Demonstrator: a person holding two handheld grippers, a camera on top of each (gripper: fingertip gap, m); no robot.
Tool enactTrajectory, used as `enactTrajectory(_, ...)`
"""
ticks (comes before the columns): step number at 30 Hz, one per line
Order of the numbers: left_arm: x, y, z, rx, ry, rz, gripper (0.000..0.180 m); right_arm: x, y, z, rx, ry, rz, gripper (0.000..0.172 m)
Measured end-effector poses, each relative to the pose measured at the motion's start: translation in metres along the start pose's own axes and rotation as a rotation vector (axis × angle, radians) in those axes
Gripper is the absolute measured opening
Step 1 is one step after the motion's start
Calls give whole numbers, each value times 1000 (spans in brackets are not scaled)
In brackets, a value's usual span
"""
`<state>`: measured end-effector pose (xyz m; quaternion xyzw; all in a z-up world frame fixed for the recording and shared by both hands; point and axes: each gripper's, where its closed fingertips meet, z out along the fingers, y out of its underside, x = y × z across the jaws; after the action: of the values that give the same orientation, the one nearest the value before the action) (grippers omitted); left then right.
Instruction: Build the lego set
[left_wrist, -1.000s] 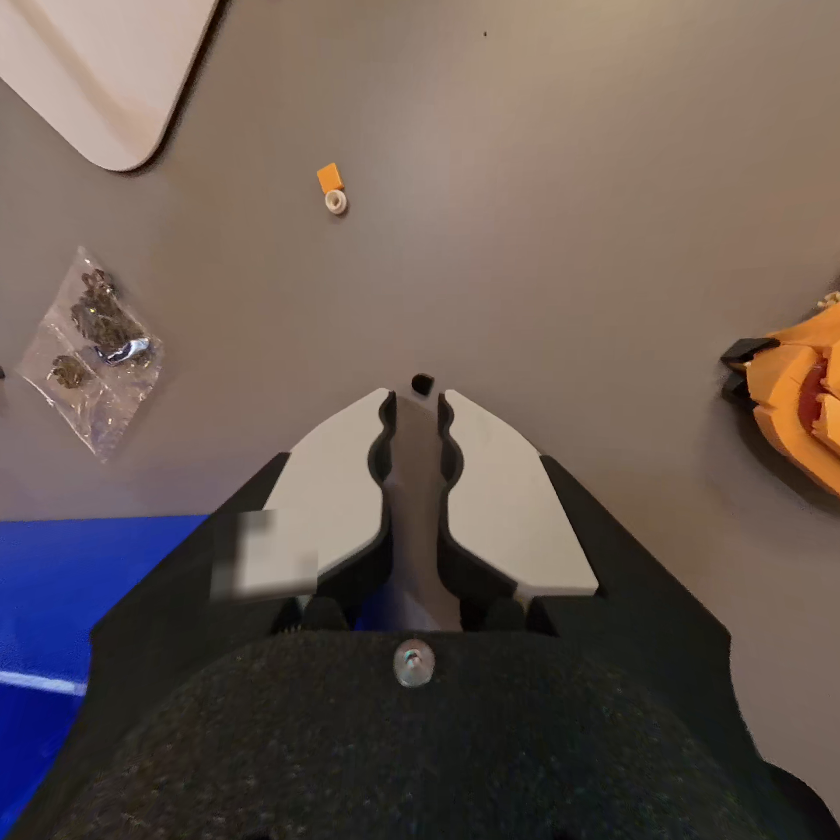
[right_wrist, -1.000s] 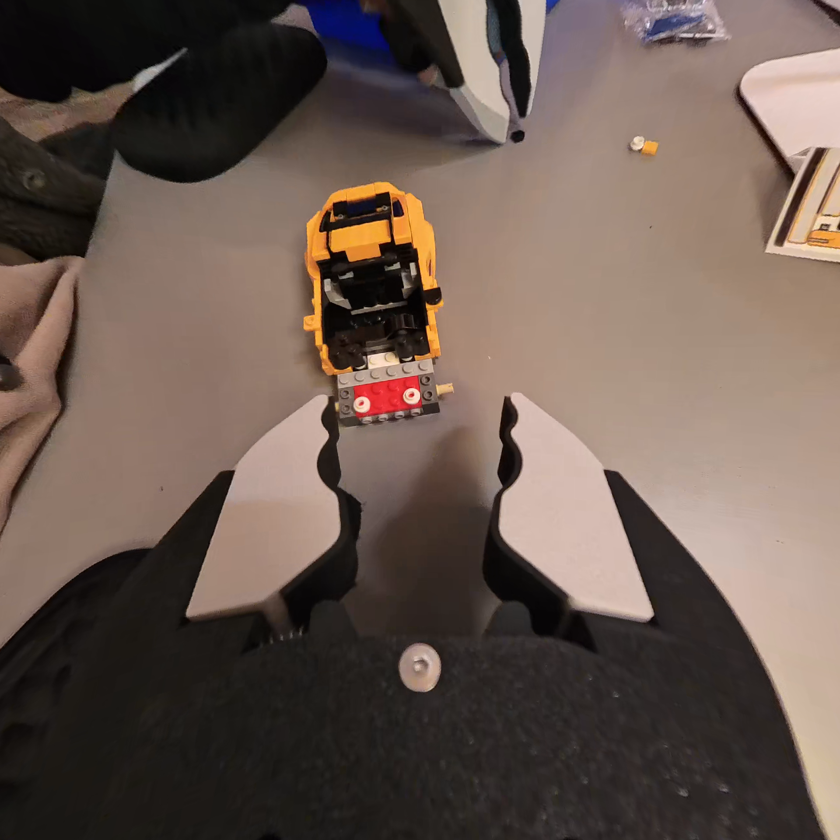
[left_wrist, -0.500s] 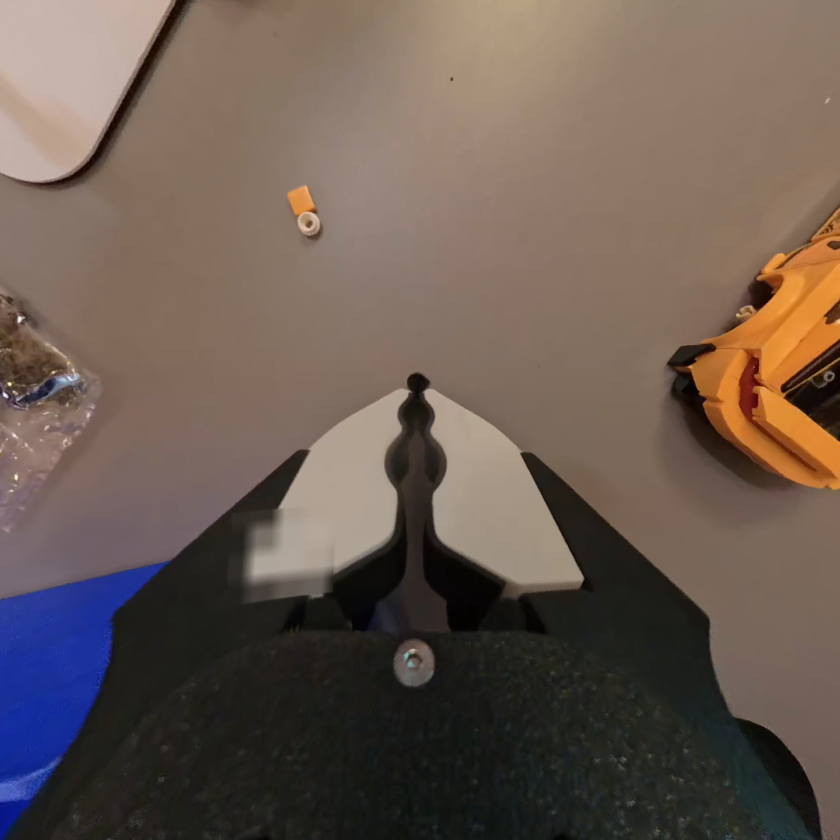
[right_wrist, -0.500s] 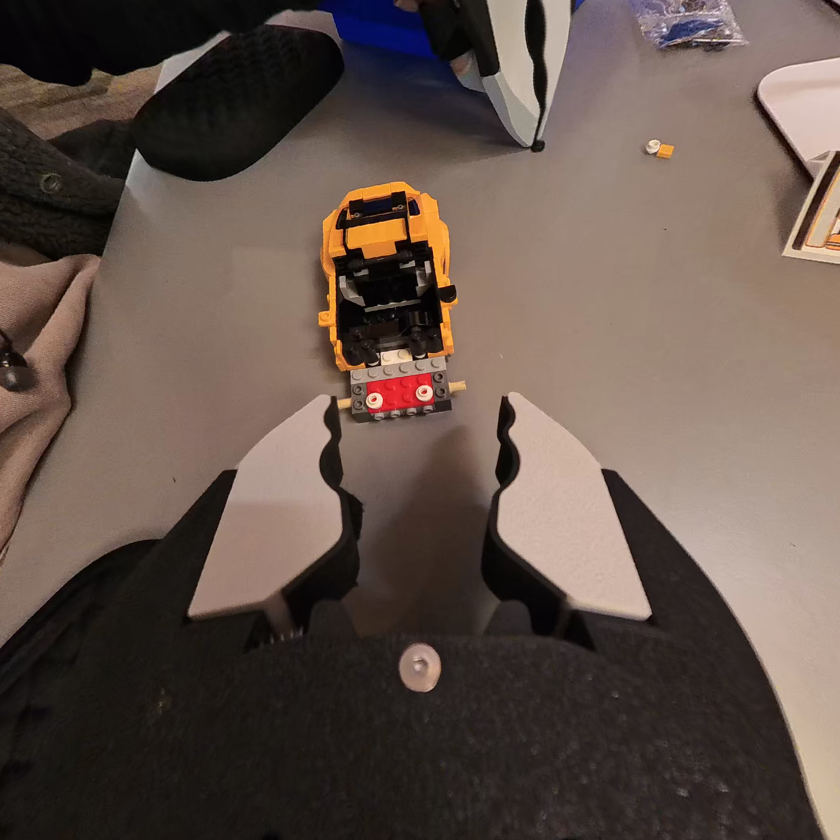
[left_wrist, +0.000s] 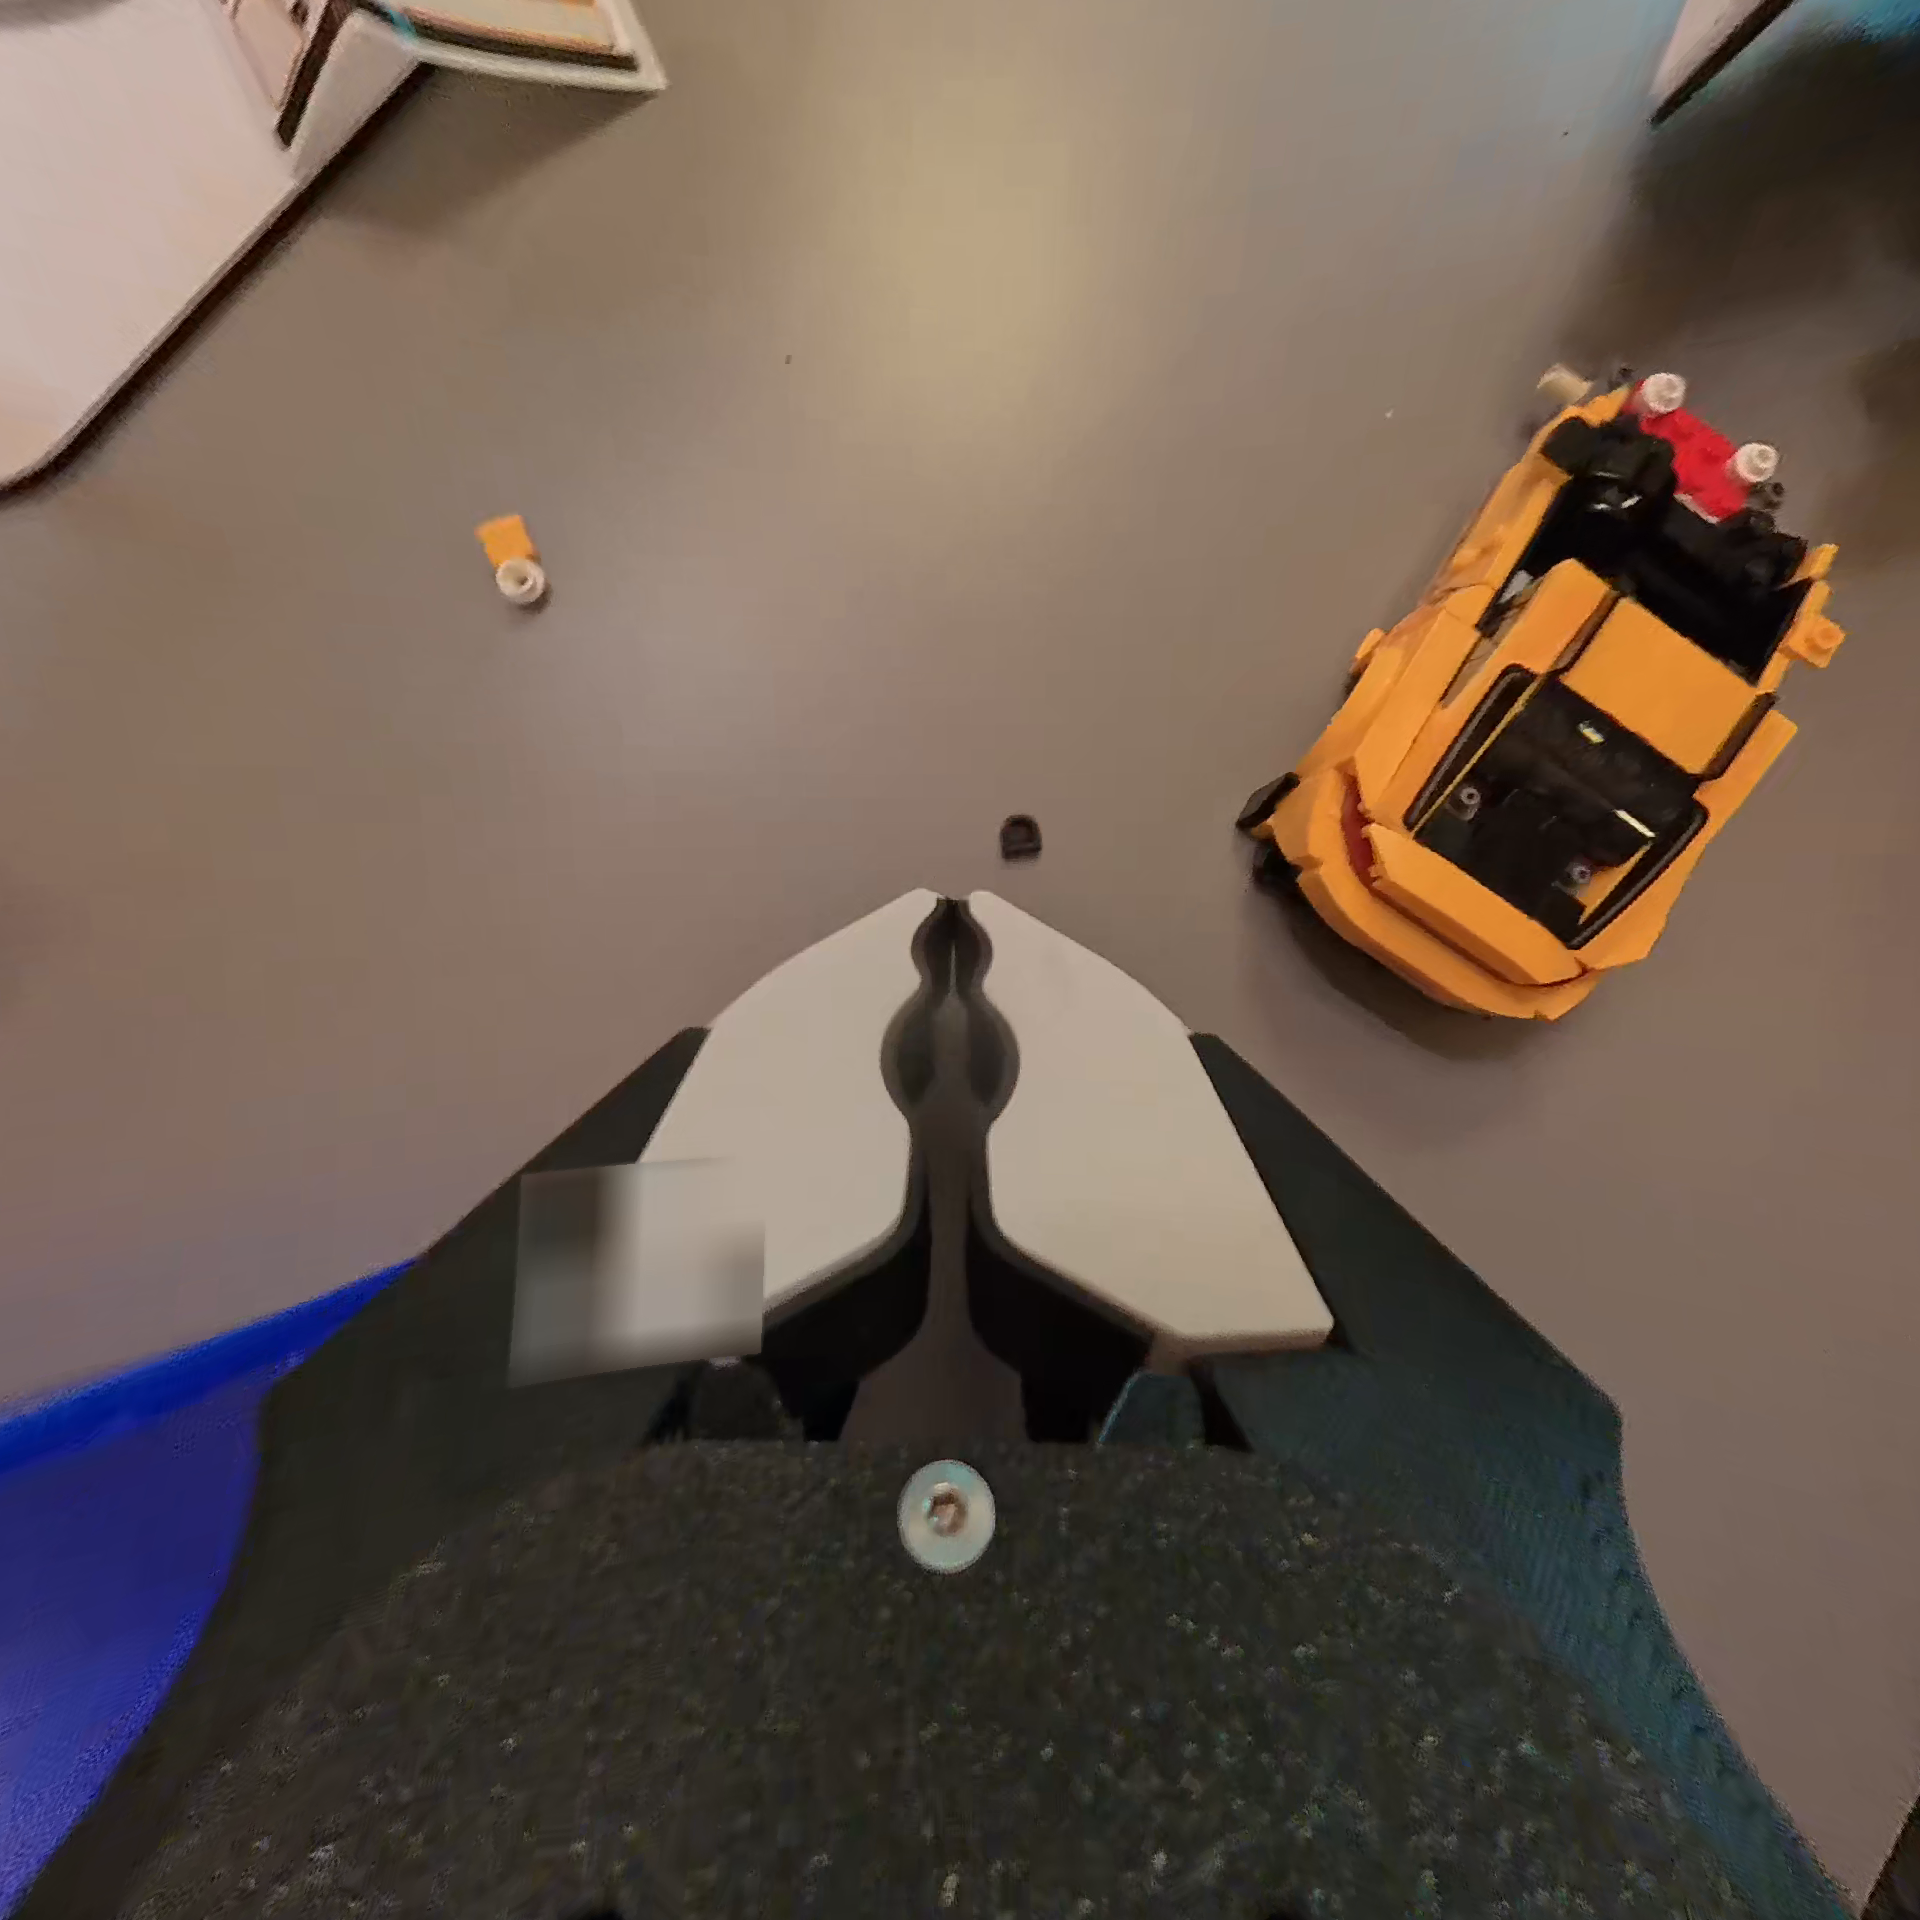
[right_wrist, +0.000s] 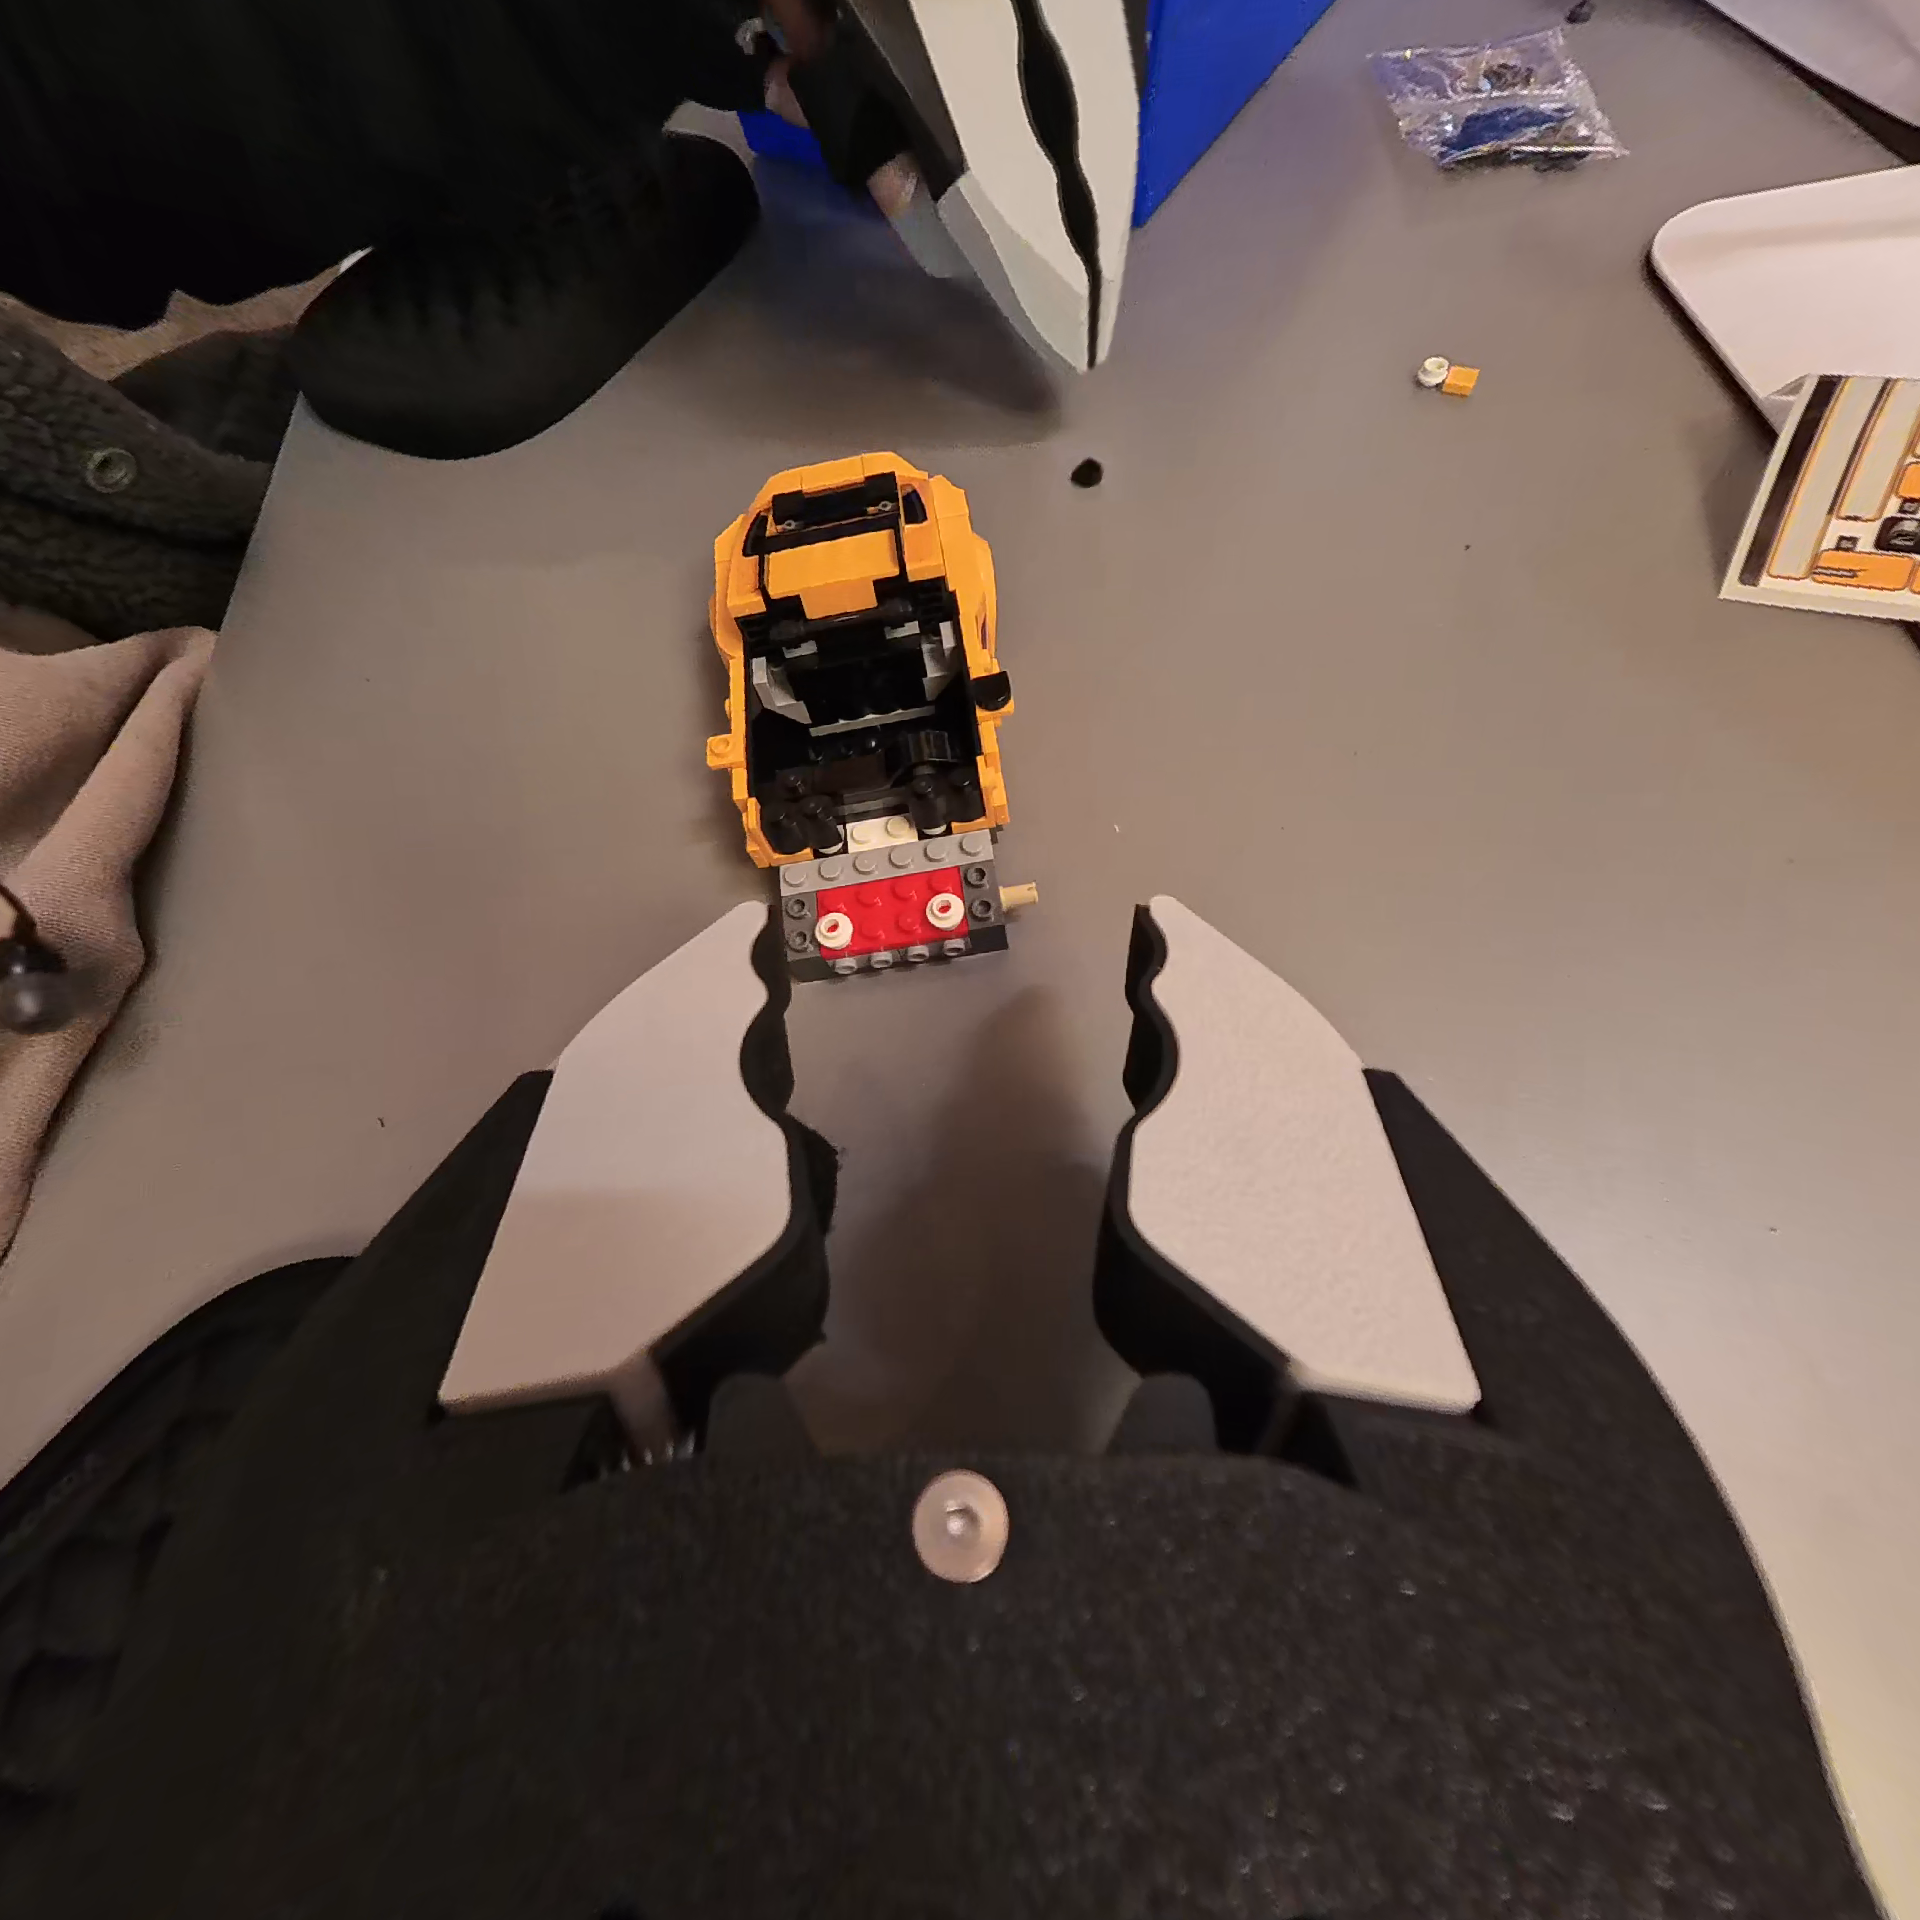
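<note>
Orange brick car (right_wrist: 857, 665) lies just beyond open right fingers (right_wrist: 707, 997).

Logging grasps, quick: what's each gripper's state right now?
Left gripper: closed, holding nothing; black piece lies just ahead.
Right gripper: open, empty, at car.

The right gripper (right_wrist: 951, 914) hangs open just behind an orange brick-built car (right_wrist: 857, 665) on the grey table (right_wrist: 1455, 831), its left fingertip (right_wrist: 743, 935) beside the car's red rear plate (right_wrist: 888, 920)
</note>
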<state>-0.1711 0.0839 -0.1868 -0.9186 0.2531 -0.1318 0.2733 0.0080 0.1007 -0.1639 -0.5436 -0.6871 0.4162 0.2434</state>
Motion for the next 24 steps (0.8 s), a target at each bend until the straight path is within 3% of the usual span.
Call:
enactTrajectory(6, 10, 6, 12, -29, -1, -11, 21, 1, 0, 1, 1, 1, 3, 62)
enactTrajectory(18, 16, -9, 24, 2, 0, 69, 7, 2, -1, 2, 13, 13, -4, 60)
enactTrajectory(21, 51, -42, 11, 231, 270, -76, 7, 4, -21, -3, 115, 80, -64, 53)
enactTrajectory(24, 93, -81, -22, 418, 708, -310, 7, -4, -52, -11, 236, 201, -229, 41)
